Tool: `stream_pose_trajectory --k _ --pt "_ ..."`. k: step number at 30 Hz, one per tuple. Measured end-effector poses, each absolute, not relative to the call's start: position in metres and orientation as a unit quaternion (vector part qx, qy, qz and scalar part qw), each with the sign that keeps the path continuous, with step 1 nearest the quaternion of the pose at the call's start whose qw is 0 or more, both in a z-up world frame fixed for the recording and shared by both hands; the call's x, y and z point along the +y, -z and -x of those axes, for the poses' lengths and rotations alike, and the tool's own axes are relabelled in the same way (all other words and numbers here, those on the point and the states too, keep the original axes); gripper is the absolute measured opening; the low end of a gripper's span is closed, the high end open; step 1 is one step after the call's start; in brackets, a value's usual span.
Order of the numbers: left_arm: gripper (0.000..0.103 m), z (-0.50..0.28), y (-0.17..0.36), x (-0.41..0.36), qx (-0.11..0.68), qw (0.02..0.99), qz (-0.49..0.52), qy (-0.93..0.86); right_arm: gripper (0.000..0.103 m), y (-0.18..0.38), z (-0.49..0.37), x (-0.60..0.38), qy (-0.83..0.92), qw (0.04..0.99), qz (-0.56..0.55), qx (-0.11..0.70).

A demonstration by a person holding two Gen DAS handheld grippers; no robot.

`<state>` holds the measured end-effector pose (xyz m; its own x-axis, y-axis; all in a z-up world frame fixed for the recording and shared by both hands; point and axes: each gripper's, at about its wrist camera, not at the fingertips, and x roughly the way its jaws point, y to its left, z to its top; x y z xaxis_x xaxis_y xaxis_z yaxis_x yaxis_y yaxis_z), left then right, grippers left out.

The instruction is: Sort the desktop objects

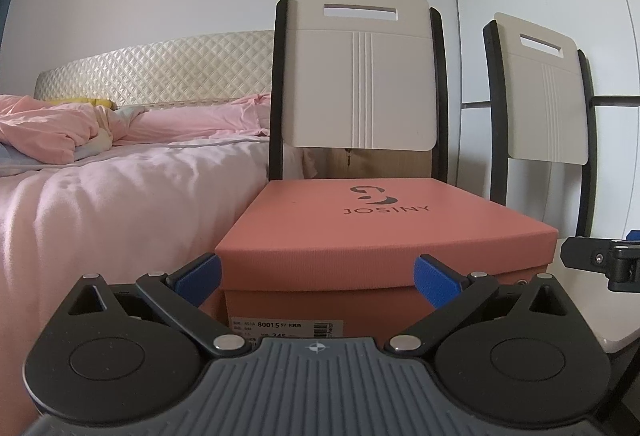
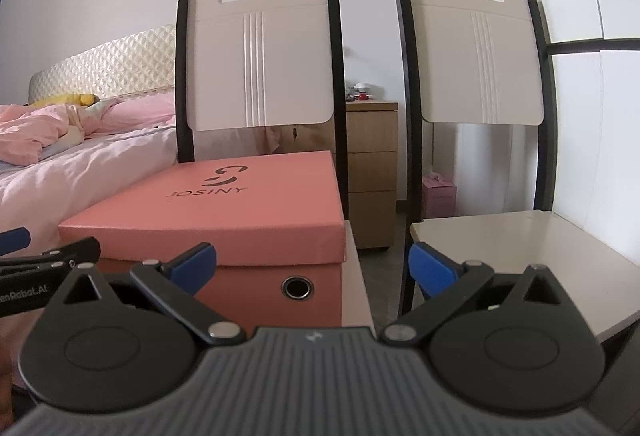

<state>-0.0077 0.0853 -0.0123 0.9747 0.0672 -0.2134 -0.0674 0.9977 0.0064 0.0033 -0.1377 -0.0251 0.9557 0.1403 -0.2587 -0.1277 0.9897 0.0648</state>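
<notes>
With its lid shut and JOSINY printed on top, the pink shoebox sits on the seat of the nearer white chair, a metal-ringed hole showing in its side wall. Left gripper faces the box's labelled end, blue pads spread wide apart, holding nothing. Right gripper is just alongside, fingers equally splayed and empty, pointing at the gap between that chair and the second chair. Beyond, a bed with pink bedding lies left, and a wooden drawer unit stands behind.
</notes>
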Motion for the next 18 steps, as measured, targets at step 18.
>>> stream_pose_trajectory --k 18 --pt "0.103 0.0089 0.0135 0.0832 0.108 0.994 -0.005 -0.031 0.103 0.0253 -0.0029 -0.1378 -0.065 0.989 -0.021 0.133"
